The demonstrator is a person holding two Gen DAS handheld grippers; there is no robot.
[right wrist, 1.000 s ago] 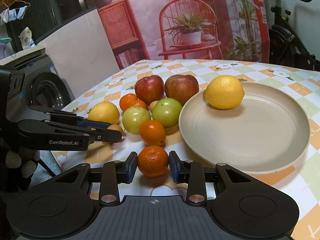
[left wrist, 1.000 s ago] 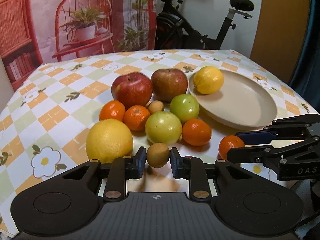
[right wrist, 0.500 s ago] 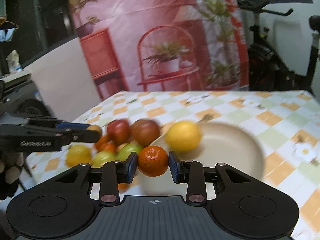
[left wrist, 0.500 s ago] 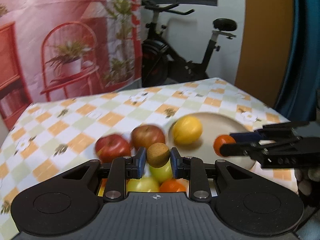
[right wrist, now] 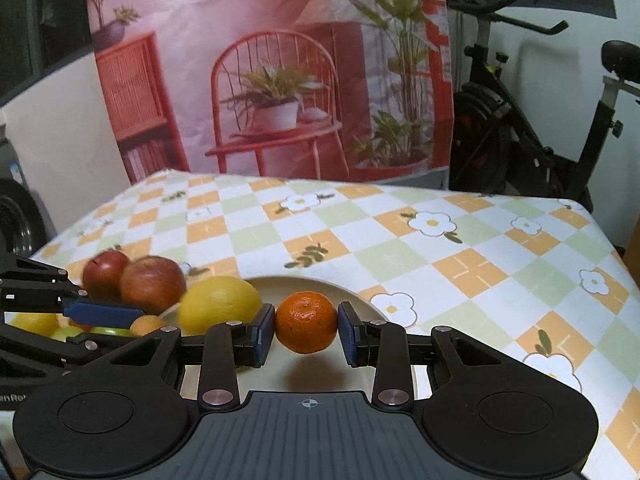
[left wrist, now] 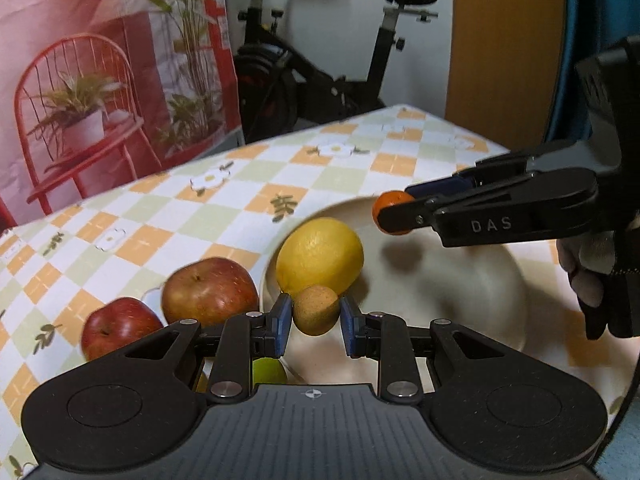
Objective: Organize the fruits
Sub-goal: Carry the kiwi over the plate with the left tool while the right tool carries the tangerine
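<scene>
From your left wrist camera, your left tool (left wrist: 316,318) is clenched on a small brown fruit (left wrist: 315,309), held above the near rim of the beige plate (left wrist: 472,292). A lemon (left wrist: 320,257) lies at the plate's left edge, and most of the plate to its right is bare. Your right tool (left wrist: 394,213) reaches in from the right over the plate's far side, gripping a tangerine (left wrist: 386,203). Two red apples (left wrist: 208,291) sit on the desk (left wrist: 256,184) just left of the plate; beyond them the checked cloth runs clear to the far edge. From your right wrist camera, the right tool (right wrist: 306,330) clamps the tangerine (right wrist: 306,322) above the plate (right wrist: 352,294). Only this view shows the desk's wide open right side and far right corner. Here the left tool (right wrist: 136,322) enters from the left edge with the brown fruit (right wrist: 146,325), the lemon (right wrist: 219,304) beside it, and yellow and green fruit (right wrist: 36,323) behind it.
</scene>
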